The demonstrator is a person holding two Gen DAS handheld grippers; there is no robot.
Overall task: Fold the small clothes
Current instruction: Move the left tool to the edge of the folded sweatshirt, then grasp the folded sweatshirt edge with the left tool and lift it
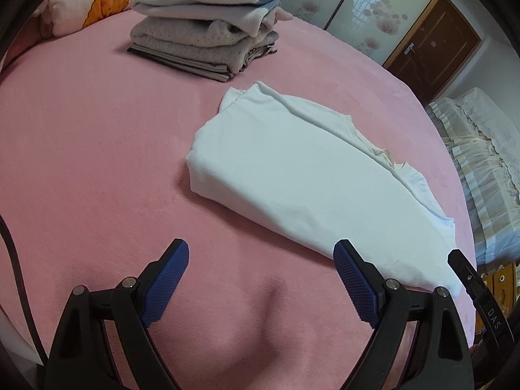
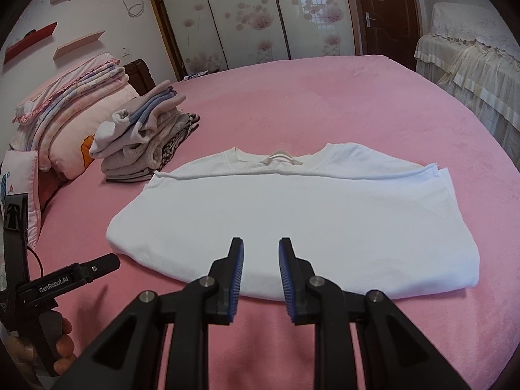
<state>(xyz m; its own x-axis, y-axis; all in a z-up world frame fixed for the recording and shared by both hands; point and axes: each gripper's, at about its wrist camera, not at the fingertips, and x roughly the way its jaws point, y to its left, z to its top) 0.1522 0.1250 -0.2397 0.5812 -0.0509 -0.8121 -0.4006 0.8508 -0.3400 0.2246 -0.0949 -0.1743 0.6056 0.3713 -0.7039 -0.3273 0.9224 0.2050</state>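
A white shirt [image 2: 292, 214] lies folded flat on the pink bed, collar on its far side; it also shows in the left wrist view [image 1: 302, 175]. My right gripper [image 2: 261, 253] hovers just above the shirt's near edge, jaws partly open with nothing between them. My left gripper [image 1: 261, 256] is wide open and empty over the bare pink sheet, to the left of the shirt; its right finger is close to the shirt's near corner. In the right wrist view the left gripper's finger [image 2: 97, 265] and the hand holding it show at lower left.
A stack of folded clothes [image 1: 208, 29] [image 2: 146, 139] sits on the bed [image 1: 81, 162] beyond the shirt to the left, near pillows [image 2: 71, 113]. A covered piece of furniture [image 2: 471, 65] stands right of the bed. Wardrobe doors and a door are behind.
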